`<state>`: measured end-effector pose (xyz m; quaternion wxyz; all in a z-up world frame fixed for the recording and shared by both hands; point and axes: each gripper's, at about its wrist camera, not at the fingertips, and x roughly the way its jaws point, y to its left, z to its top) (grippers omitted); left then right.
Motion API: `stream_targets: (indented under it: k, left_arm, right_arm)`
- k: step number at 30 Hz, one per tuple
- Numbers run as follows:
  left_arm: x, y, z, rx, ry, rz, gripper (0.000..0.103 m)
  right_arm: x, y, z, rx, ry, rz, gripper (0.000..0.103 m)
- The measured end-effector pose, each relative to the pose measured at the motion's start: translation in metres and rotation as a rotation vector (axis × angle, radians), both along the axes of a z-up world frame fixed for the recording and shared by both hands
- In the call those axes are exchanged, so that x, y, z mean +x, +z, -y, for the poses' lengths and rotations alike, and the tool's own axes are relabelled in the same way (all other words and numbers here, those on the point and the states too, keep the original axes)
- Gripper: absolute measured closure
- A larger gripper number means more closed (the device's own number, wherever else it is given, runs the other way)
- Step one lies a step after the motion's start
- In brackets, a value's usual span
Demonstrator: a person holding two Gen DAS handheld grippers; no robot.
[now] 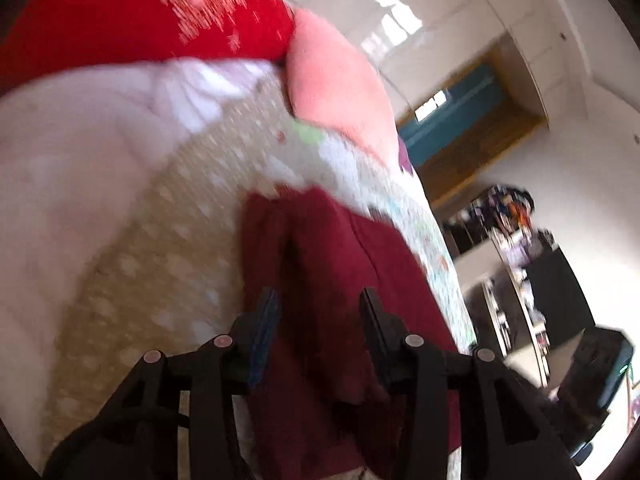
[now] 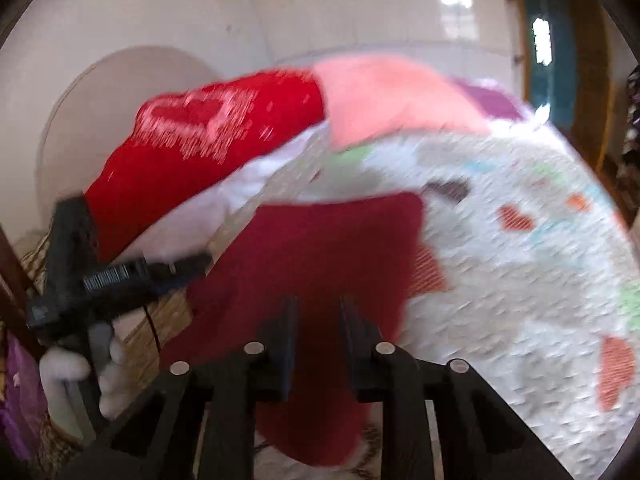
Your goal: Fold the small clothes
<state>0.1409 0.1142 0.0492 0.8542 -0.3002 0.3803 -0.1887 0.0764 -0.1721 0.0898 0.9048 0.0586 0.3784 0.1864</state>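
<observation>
- Clearly, both pictures are blurred, so small details cannot be read.
- A dark red garment (image 1: 320, 264) lies spread on a bed, on a light bedspread (image 1: 168, 240) with pale dots and coloured patches.
- In the left wrist view the left gripper (image 1: 318, 304) is over this garment, and its two black fingers stand apart with nothing between them; the cloth is seen below the gap.
- In the right wrist view the right gripper (image 2: 318, 312) is also above the dark red garment (image 2: 320, 252), its fingers parted by a narrow gap and gripping nothing that I can see.
- At the left of the right wrist view, a hand in a white glove (image 2: 80, 364) holds the left gripper (image 2: 192, 264) by its black handle, with its tips near the left edge of the garment.
- Behind the garment lie a bright red cushion with a white pattern (image 2: 200, 152), a pink pillow (image 2: 392, 96) touching it, and a white cloth (image 1: 80, 160) beside them.
- A white wall (image 2: 140, 8) is behind the bed, and a dark shelf with many small things (image 1: 516, 248) stands well apart at the right of the left wrist view.
</observation>
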Motion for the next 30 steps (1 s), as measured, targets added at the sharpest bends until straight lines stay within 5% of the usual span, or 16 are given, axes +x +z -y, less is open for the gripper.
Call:
stream_targets:
  k: [6, 11, 14, 18, 21, 23, 26, 28, 30]
  left_arm:
    - [-0.011, 0.014, 0.003, -0.05, -0.017, 0.065, 0.06]
    - [-0.007, 0.007, 0.039, 0.006, -0.086, 0.033, 0.059]
    - [0.0, -0.011, 0.051, 0.148, -0.053, -0.042, 0.059]
    - [0.004, -0.021, 0.055, 0.196, -0.049, -0.054, 0.058]
    - [0.002, -0.019, 0.042, 0.092, -0.052, -0.038, 0.058]
    - [0.003, -0.018, 0.023, -0.039, -0.048, -0.038, 0.058]
    - [0.004, -0.012, 0.005, -0.103, -0.014, -0.019, 0.058]
    - [0.0, -0.005, -0.003, -0.088, 0.016, 0.003, 0.058]
    - [0.0, -0.002, -0.008, -0.089, 0.037, 0.012, 0.058]
  right_arm:
    - [-0.01, -0.043, -0.013, -0.052, -0.008, -0.005, 0.081]
    - [-0.003, -0.042, -0.02, -0.037, 0.015, -0.033, 0.08]
    - [-0.006, -0.044, -0.02, -0.039, 0.017, -0.016, 0.08]
    - [-0.009, -0.04, -0.025, -0.094, 0.042, 0.013, 0.076]
    - [-0.011, -0.018, -0.025, -0.119, 0.071, 0.049, 0.066]
    - [-0.014, -0.004, -0.018, -0.132, 0.037, 0.104, 0.056]
    - [-0.012, 0.003, 0.005, -0.13, -0.071, 0.13, 0.05]
    - [-0.001, -0.011, 0.021, -0.151, -0.155, 0.072, 0.054]
    - [0.01, -0.03, 0.031, -0.121, -0.197, -0.017, 0.076]
